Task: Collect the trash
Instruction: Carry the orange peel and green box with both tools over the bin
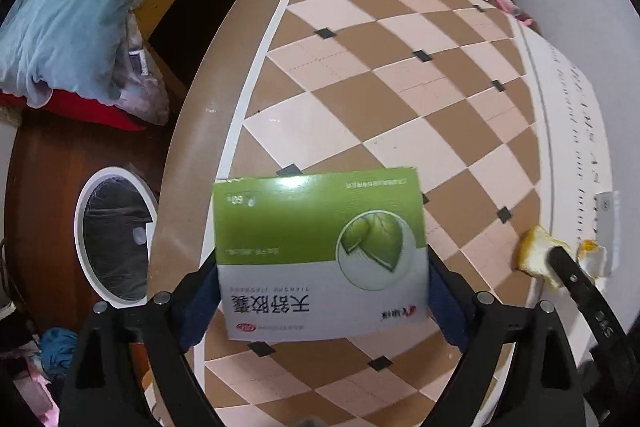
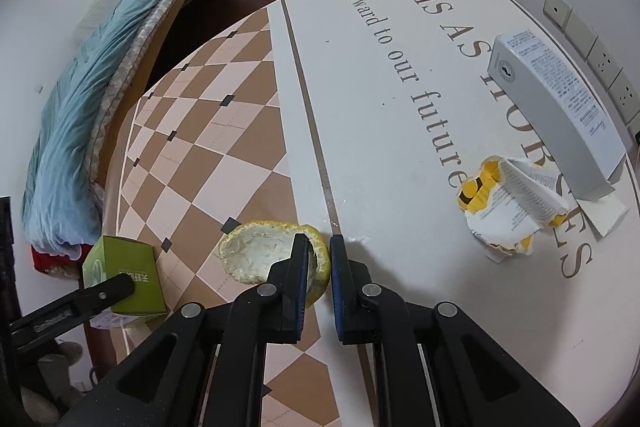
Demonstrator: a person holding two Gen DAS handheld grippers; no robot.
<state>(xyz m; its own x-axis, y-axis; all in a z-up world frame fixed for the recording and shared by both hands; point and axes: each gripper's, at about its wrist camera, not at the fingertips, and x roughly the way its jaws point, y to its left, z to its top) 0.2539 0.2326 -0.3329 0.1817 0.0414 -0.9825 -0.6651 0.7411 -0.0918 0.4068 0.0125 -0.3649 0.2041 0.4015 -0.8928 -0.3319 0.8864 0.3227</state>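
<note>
Nearest in the left wrist view, the left gripper point(image 1: 322, 291) clamps a green and white medicine box point(image 1: 320, 251) between its blue-padded jaws, one jaw pressed on each side of the carton. The box sits at lower centre of that frame, raised above the checkered table point(image 1: 400, 75). In the right wrist view the same box shows at lower left, near the table's edge.

Nearest in the right wrist view, the right gripper point(image 2: 319, 267) has its jaws narrowed around the rim of a citrus peel point(image 2: 260, 255) at lower centre. One jaw lies inside the peel's cup and the other just outside it; whether they already pinch the rind cannot be told, since a slim gap shows between them.

Farther off, at the right of the right wrist view, a crumpled yellow and white wrapper point(image 2: 508, 203) lies on the white part of the table, touching a long grey box point(image 2: 560, 107) behind it. Neither is being handled.

At lower left of the left wrist view, on the floor beside the table, stands a white-rimmed trash bin point(image 1: 116, 235) lined with a dark bag; a small pale item seems to lie inside.

As a judgement, the task is partway: one box is picked up but not yet dropped in, the peel is being taken, and the wrapper and grey box remain.
</note>
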